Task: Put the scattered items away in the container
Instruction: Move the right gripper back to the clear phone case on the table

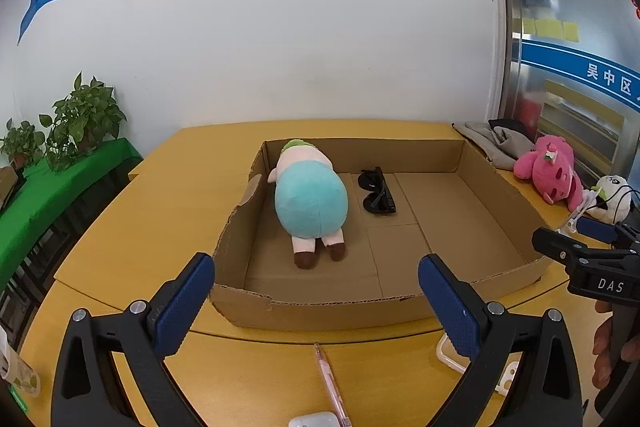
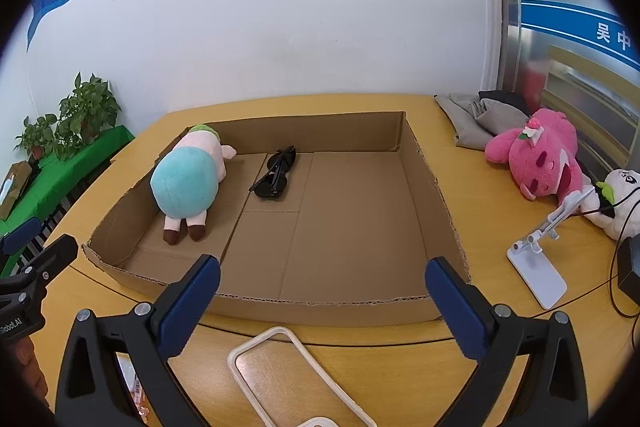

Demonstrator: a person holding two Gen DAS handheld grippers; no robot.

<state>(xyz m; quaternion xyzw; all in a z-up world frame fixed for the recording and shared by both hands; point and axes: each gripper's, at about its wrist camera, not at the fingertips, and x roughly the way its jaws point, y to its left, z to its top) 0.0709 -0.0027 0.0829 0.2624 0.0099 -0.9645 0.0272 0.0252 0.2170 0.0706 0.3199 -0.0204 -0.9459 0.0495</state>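
A shallow cardboard box [image 1: 256,301] [image 2: 320,311] lies on the yellow table. In it lie a teal and pink plush toy [image 1: 310,201] [image 2: 186,183] and black sunglasses [image 1: 376,191] [image 2: 276,173]. My left gripper [image 1: 316,297] is open and empty, in front of the box's near wall. My right gripper [image 2: 324,295] is open and empty, also at the near wall. In front of the box lie a pink pen [image 1: 332,383], a white earbud case [image 1: 314,420] [image 2: 320,422] and a clear phone case [image 2: 288,379] [image 1: 448,355].
A pink plush [image 1: 554,167] [image 2: 540,159], a white plush [image 1: 612,197] [image 2: 618,201], a white phone stand [image 2: 540,267] and grey cloth [image 2: 480,119] lie right of the box. Potted plants [image 1: 80,119] stand on a green-covered shelf at left. A wall stands behind the table.
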